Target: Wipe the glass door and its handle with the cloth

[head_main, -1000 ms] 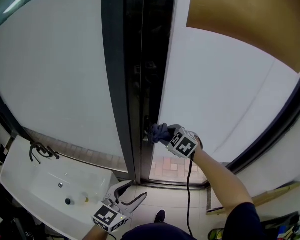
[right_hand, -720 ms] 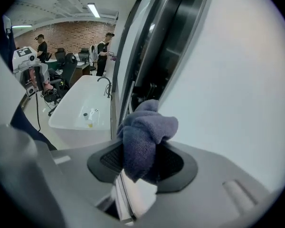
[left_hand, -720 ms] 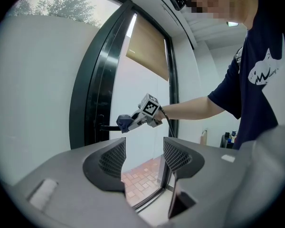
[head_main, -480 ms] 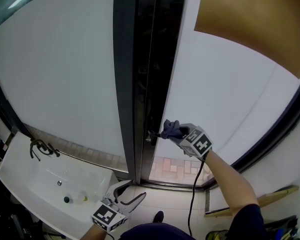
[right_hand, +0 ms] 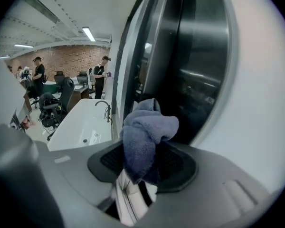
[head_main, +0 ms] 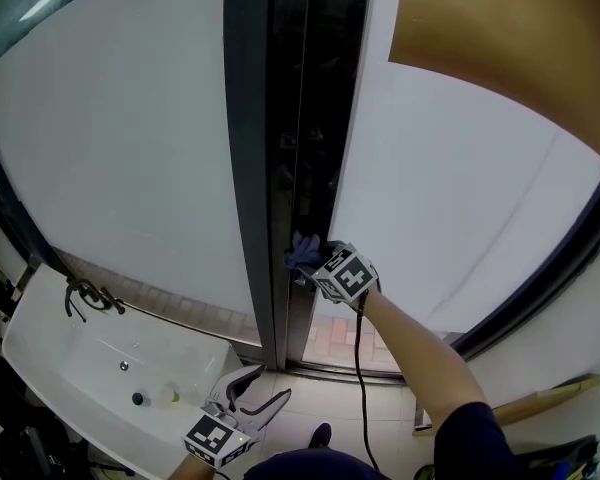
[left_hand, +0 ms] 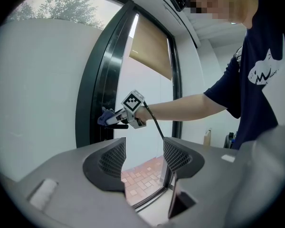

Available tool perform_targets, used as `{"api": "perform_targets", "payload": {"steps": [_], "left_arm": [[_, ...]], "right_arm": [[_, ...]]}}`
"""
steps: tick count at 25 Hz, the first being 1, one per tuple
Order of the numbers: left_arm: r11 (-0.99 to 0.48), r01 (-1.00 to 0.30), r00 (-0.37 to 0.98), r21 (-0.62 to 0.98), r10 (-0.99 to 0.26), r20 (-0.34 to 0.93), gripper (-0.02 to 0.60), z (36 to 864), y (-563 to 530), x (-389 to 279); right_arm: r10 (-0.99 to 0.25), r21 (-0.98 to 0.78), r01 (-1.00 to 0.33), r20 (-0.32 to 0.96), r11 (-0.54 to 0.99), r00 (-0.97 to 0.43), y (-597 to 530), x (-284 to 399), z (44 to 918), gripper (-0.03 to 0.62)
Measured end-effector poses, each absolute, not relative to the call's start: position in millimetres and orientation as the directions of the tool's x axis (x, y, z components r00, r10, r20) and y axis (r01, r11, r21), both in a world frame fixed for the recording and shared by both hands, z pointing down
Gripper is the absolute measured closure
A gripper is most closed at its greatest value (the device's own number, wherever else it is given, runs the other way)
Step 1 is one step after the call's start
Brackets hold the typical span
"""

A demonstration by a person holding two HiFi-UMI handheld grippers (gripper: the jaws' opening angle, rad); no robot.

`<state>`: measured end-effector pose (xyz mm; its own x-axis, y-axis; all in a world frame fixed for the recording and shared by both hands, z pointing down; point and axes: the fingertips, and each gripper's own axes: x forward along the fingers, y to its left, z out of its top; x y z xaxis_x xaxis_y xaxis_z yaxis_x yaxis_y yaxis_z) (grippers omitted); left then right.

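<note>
A crumpled blue-grey cloth [right_hand: 145, 139] is clamped in my right gripper [head_main: 315, 261], whose jaws are shut on it. The cloth [head_main: 302, 249] presses against the dark vertical edge of the glass door [head_main: 310, 148] at about waist height; the left gripper view shows the same contact, cloth [left_hand: 104, 116] on the black frame. The frosted door panel [head_main: 460, 198] spreads to the right. The door handle is not plainly visible behind the cloth. My left gripper [head_main: 252, 400] hangs low near the floor, open, with nothing between its jaws [left_hand: 142, 158].
A white sink [head_main: 90, 373] with a black tap [head_main: 85, 296] stands at lower left. A tan roller blind [head_main: 510, 38] covers the upper right of the glass. Red brick paving [left_hand: 142, 175] shows through the lower pane. People and desks are visible far off [right_hand: 38, 75].
My right gripper has moved left and slightly up along the door edge, carrying the cloth from the frosted panel side onto the dark frame. The left gripper has stayed put.
</note>
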<state>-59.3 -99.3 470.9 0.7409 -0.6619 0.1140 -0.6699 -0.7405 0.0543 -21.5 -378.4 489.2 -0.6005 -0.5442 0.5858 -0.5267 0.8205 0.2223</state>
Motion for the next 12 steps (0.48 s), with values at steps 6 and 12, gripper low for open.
{"api": "perform_targets", "payload": {"steps": [6, 12], "left_arm": [[-0.736, -0.675, 0.737, 0.063, -0.666, 0.113, 0.339, 473.9, -101.6, -60.8], [-0.751, -0.656, 0.754, 0.075, -0.646, 0.118, 0.339, 473.3, -107.2, -55.9]], "right_arm": [[-0.491, 0.151, -0.525, 0.632, 0.837, -0.600, -369.7, 4.3, 491.1, 0.421], [-0.501, 0.157, -0.539, 0.640, 0.827, -0.582, -362.1, 47.5, 492.0, 0.421]]}}
